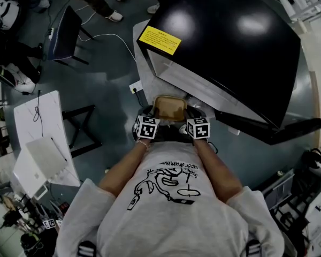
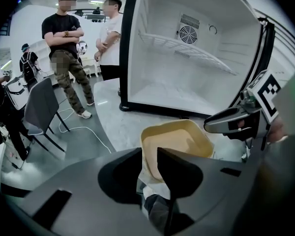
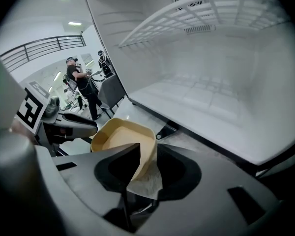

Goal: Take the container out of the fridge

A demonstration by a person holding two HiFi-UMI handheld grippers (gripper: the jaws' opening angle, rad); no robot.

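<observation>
Jaws of my left gripper stand narrowly apart, one inside and one outside the near wall of the tan container; the rim sits between them, and I judge the pads are not pressing on it. My right gripper shows the same condition at the opposite side: jaws narrowly parted, the left one inside the tub, the right one outside, with the wall between them. A whitish crumpled sheet hangs against that wall just below the right jaws; I cannot tell what it is. From the head view the container lies at twelve o'clock, directly between both grippers, outside the cabinet and over the grey floor; it is open-topped and looks empty. Whether its base rests on the floor I cannot tell. Beyond it, at one o'clock, stands the fridge with its interior exposed: white walls, one wire shelf and a round fan vent on the back panel. Its black top carries a yellow label. Farther off at ten o'clock in the left gripper view are a grey chair, a white cable on the floor and two standing people.
</observation>
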